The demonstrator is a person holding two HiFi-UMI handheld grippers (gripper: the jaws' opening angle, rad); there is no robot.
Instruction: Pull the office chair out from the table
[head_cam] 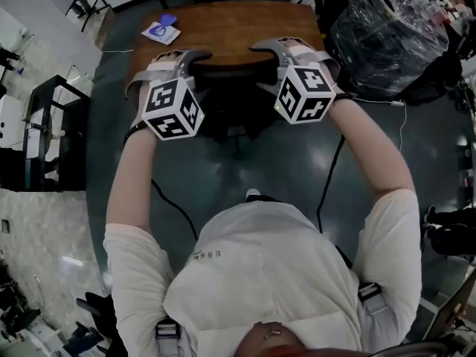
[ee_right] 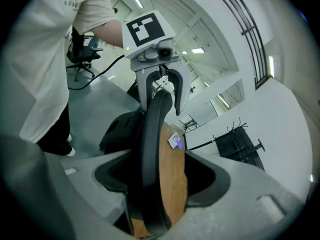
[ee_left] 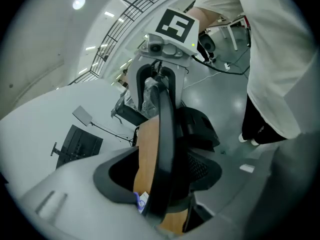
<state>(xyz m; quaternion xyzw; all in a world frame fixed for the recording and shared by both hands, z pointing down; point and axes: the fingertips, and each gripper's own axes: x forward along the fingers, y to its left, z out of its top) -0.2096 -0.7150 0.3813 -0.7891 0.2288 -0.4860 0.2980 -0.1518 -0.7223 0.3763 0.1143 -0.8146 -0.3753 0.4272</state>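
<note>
The black office chair (head_cam: 232, 104) stands tucked against the near edge of the wooden table (head_cam: 230, 24). My left gripper (head_cam: 182, 64) and my right gripper (head_cam: 295, 54) both sit over the top rim of the chair's backrest, one toward each end. In the left gripper view the rim (ee_left: 165, 144) runs between the open jaws of the left gripper (ee_left: 165, 184) with gaps on both sides. In the right gripper view the same rim (ee_right: 150, 149) passes between the wide-open jaws of the right gripper (ee_right: 160, 184). Neither gripper's pads press on it.
A small blue and white item (head_cam: 161, 31) lies at the table's far left. A plastic-wrapped bulk (head_cam: 387, 36) stands at the right and a black rack (head_cam: 44, 132) at the left. Cables (head_cam: 331, 169) trail over the dark floor beside the person.
</note>
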